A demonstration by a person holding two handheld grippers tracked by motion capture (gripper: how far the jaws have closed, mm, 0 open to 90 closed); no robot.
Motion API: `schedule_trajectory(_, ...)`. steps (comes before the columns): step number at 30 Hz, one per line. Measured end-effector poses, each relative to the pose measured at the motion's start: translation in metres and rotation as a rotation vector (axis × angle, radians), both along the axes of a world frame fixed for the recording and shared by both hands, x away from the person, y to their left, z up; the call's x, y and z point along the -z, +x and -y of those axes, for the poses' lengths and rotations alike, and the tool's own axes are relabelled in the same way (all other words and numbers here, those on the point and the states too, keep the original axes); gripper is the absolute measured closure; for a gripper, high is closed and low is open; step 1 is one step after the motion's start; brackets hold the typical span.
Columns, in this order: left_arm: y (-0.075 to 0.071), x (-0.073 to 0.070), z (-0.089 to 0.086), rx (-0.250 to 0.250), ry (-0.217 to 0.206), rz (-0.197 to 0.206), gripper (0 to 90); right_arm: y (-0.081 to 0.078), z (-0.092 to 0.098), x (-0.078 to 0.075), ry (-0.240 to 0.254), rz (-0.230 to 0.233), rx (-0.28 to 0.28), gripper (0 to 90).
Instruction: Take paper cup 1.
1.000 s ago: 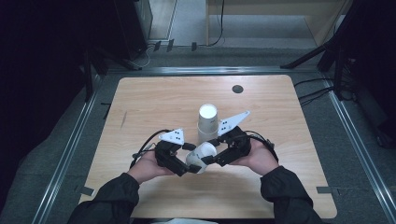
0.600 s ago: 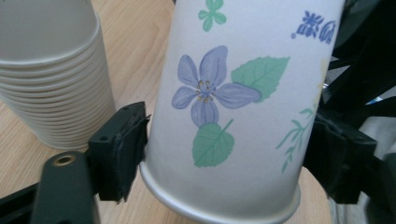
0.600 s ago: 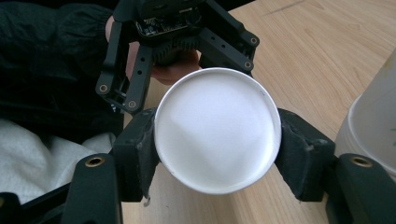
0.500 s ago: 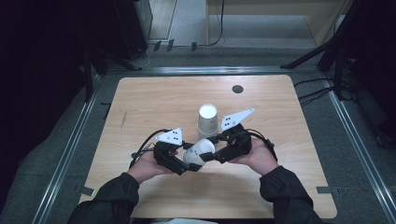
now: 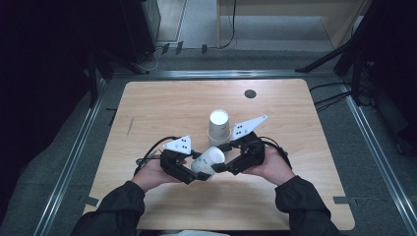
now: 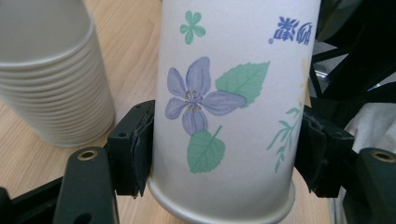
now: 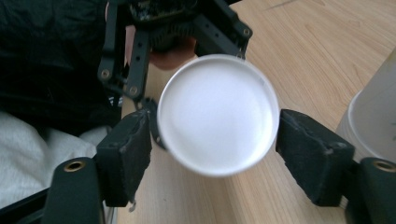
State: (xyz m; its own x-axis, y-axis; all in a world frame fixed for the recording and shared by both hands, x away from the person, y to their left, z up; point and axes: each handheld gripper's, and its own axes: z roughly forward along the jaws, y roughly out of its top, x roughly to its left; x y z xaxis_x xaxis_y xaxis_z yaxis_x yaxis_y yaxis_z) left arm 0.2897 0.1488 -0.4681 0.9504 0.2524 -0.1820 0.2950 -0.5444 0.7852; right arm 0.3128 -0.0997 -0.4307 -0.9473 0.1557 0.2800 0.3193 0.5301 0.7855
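Surface: wooden bench [image 5: 147, 108] with rounded corners, dark floor around it.
Cup: flowered paper cup [image 5: 208, 161] lies level above the bench between both hands, its base toward the right tool.
Left tool [image 5: 193, 175]: jaws have just been closing and now press the cup's sides [image 6: 233, 116] near its rim.
Right tool [image 5: 221, 167]: jaws have just been opening; the pads [image 7: 317, 154] stand either side of the cup's round base [image 7: 217, 114], a slight gap showing at the right pad.
Stack: nested paper cups [image 5: 219, 125] stand upright just behind the tools.
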Motion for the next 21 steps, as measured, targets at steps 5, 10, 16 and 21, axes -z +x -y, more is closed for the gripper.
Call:
schedule_trajectory(5, 0.001, -0.005, -0.005, -0.005, 0.030, -0.002, 30.0, -0.004, 0.003, 0.002, -0.037, 0.047, 0.004, 25.9)
schedule_trajectory(10, 0.002, -0.008, -0.005, 0.027, 0.093, 0.004, 29.9, -0.009, 0.004, 0.007, -0.074, 0.102, 0.001, 25.9)
schedule_trajectory(16, 0.004, -0.008, 0.001, 0.065, 0.158, 0.010, 29.9, -0.018, 0.010, 0.016, -0.114, 0.106, 0.019, 25.9)
schedule_trajectory(21, 0.007, -0.006, 0.005, 0.086, 0.200, 0.001, 29.9, -0.027, 0.017, 0.024, -0.132, 0.102, 0.042, 25.9)
